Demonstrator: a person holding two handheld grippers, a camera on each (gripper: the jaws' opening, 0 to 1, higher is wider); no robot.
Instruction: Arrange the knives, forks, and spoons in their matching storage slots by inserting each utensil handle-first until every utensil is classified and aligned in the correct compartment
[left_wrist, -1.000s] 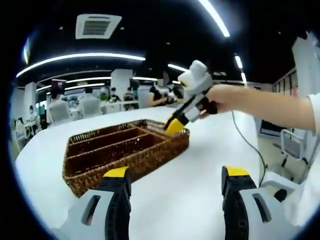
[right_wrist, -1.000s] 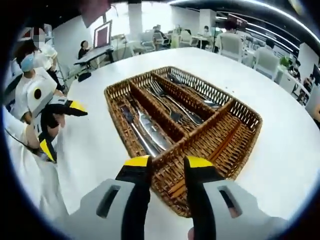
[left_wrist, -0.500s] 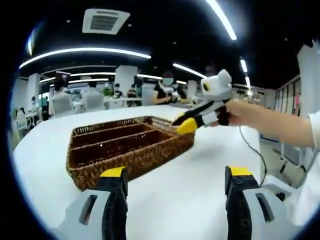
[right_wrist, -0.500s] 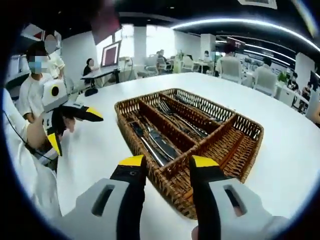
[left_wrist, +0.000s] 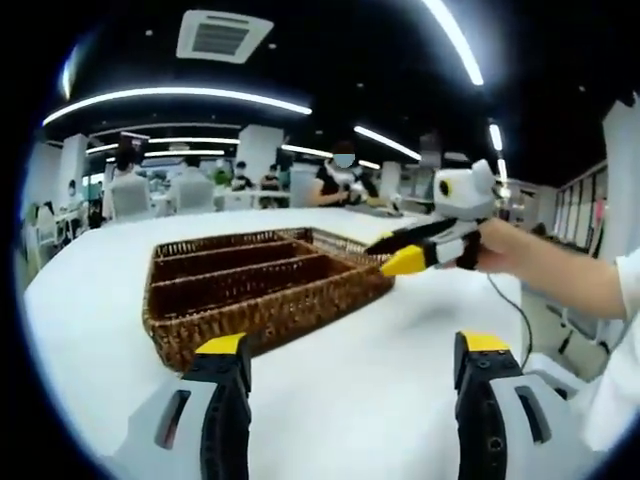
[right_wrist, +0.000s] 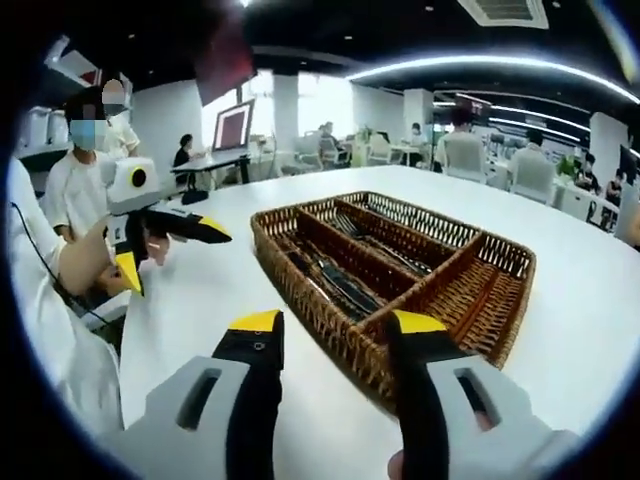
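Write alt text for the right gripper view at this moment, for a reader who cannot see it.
A wicker cutlery tray sits on a white table, with utensils lying in its long compartments. The right gripper rises from the bottom of the view, open and empty, just short of the tray's near end. At left, the left gripper is open, held above the table.

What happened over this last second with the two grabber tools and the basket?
The right gripper drew back from over the wicker tray and its jaws spread wider. Nothing was picked up or let go. The left gripper stayed open and off to the side; the cutlery stayed in its slots.
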